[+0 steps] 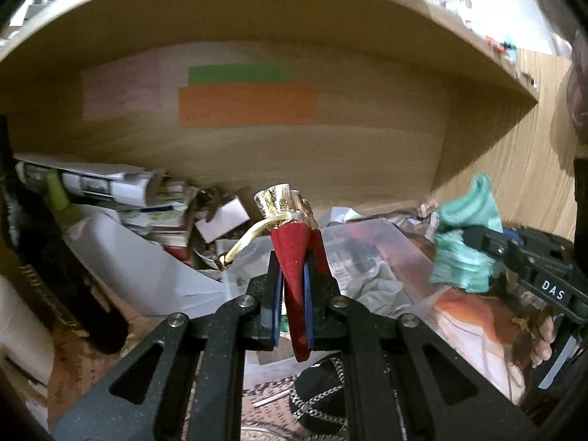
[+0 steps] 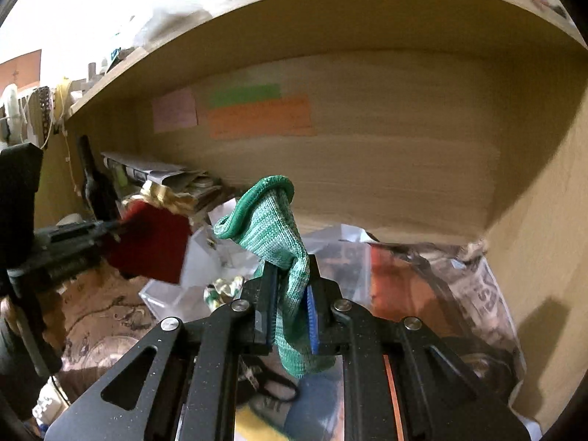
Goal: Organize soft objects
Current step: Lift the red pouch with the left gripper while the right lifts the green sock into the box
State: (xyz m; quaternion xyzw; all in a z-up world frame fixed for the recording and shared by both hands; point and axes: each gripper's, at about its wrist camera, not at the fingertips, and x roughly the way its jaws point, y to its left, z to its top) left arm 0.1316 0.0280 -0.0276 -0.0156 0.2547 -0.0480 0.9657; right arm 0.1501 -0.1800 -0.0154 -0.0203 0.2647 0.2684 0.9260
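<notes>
My left gripper is shut on a red velvet pouch with a gold top and a gold cord. It holds the pouch upright above a cluttered shelf. The pouch also shows in the right wrist view, at the left. My right gripper is shut on a green knitted sock, whose cuff stands up above the fingers. In the left wrist view the sock and the right gripper are at the right, level with the pouch.
A wooden shelf compartment has green and orange paper strips on its back wall. Below lie stacked papers, clear plastic bags, a magazine, a dark bottle and a chain.
</notes>
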